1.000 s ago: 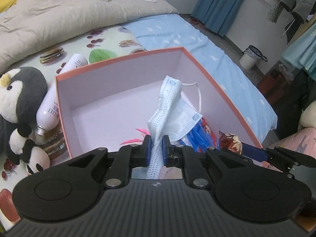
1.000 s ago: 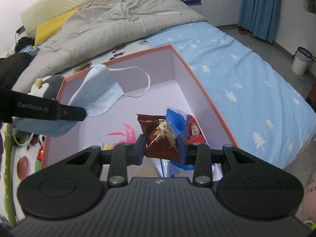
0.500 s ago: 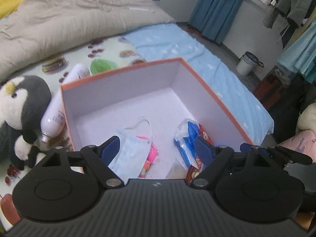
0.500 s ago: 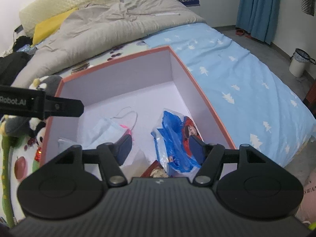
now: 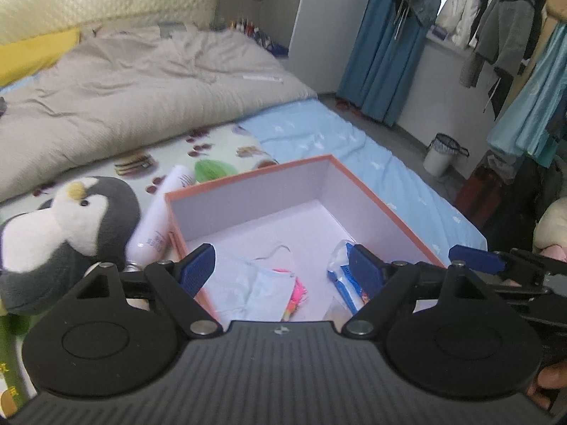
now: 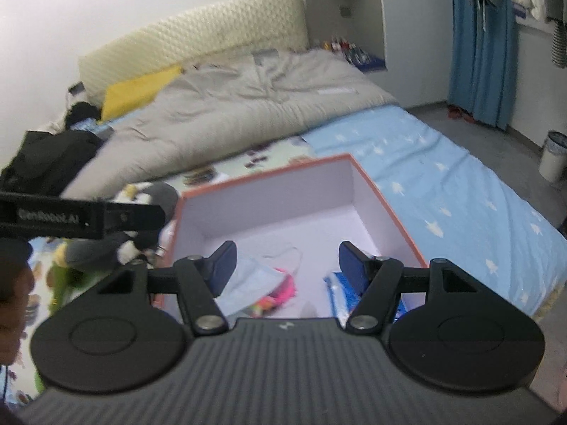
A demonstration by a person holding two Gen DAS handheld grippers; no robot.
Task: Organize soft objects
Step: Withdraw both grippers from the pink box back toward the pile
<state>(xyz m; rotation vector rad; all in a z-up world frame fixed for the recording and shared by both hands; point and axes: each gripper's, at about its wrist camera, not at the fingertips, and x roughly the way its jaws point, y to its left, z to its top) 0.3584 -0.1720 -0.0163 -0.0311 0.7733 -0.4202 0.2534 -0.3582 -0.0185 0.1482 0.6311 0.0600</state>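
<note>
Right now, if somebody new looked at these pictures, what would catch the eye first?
Probably the open orange-edged cardboard box on the bed, holding a crumpled pale blue face mask and a blue snack packet. Beside its left wall lie a grey-and-white plush penguin and a white plastic bottle. Both grippers, left and right, hang open above it.

Below the left gripper (image 5: 281, 271), its black body hides the near end of the orange-rimmed cardboard box (image 5: 372, 198), part of the pale blue face mask (image 5: 248, 288) and most of the blue snack packet (image 5: 345, 283). The white plastic bottle (image 5: 159, 223) is half hidden behind the box wall. The right wrist view is blurred; the lettering on the black bar (image 6: 81, 217) left of the right gripper (image 6: 287, 265) cannot be read.
</note>
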